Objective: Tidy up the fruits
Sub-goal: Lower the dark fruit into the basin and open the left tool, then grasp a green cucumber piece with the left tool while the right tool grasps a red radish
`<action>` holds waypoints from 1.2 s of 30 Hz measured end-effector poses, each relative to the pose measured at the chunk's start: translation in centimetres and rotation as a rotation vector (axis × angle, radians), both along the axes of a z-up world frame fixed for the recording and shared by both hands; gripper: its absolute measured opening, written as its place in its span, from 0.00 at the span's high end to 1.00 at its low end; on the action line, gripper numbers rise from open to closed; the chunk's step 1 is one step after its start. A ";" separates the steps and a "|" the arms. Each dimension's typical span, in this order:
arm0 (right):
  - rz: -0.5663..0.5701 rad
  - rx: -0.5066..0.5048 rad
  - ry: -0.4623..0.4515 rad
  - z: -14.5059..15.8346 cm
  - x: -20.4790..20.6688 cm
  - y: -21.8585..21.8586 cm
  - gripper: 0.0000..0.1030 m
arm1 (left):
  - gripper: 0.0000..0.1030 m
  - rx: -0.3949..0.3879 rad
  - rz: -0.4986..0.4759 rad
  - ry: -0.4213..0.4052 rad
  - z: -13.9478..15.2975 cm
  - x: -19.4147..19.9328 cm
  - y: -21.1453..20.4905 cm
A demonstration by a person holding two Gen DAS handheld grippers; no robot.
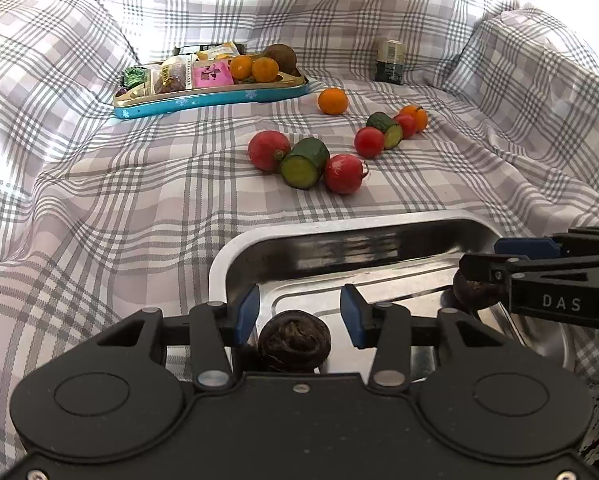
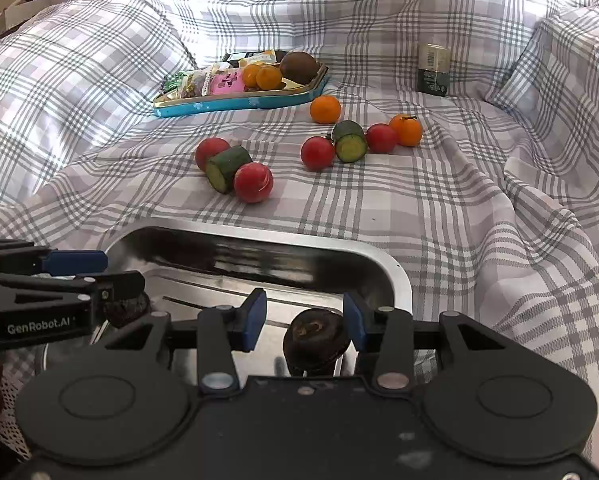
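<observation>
A steel tray [image 1: 235,256] [image 2: 395,276] lies on the checked cloth in front of both grippers. My left gripper [image 1: 298,314] is open over its left part, with a dark brown round fruit [image 1: 294,345] lying in the tray between the blue pads, apart from them. My right gripper [image 2: 304,315] is open over the right part, with a second dark fruit [image 2: 315,338] close to its right pad. Each gripper also shows side-on in the other view, the right one [image 1: 539,264] and the left one [image 2: 79,276]. Red fruits [image 1: 268,150], cucumber pieces [image 1: 304,162] and oranges [image 1: 332,101] lie beyond.
A blue tin [image 1: 219,98] [image 2: 235,104] at the back holds snack packets, two oranges and a kiwi. A dark jar [image 1: 389,60] [image 2: 433,68] stands at the back right. The cloth rises in folds on all sides.
</observation>
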State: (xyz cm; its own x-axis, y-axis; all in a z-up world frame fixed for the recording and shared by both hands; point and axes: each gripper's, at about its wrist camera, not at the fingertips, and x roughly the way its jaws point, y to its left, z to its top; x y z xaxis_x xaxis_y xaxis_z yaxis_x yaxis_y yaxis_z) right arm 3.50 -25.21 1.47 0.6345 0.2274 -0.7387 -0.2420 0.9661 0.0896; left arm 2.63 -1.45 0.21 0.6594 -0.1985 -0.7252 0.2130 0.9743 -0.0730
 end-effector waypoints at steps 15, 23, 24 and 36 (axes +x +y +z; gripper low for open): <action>-0.010 0.003 0.001 0.0 0.0 -0.1 0.57 | 0.50 0.000 0.023 0.013 -0.2 0.2 0.2; -0.024 0.009 -0.003 0.1 0.0 -0.1 0.57 | 0.50 -0.003 0.032 0.010 -0.2 0.3 0.4; -0.026 0.010 -0.004 0.1 0.0 -0.1 0.57 | 0.50 -0.005 0.033 0.012 -0.1 0.3 0.5; -0.033 0.007 -0.018 1.8 1.0 -0.3 0.57 | 0.50 0.014 0.047 0.034 1.9 1.7 0.8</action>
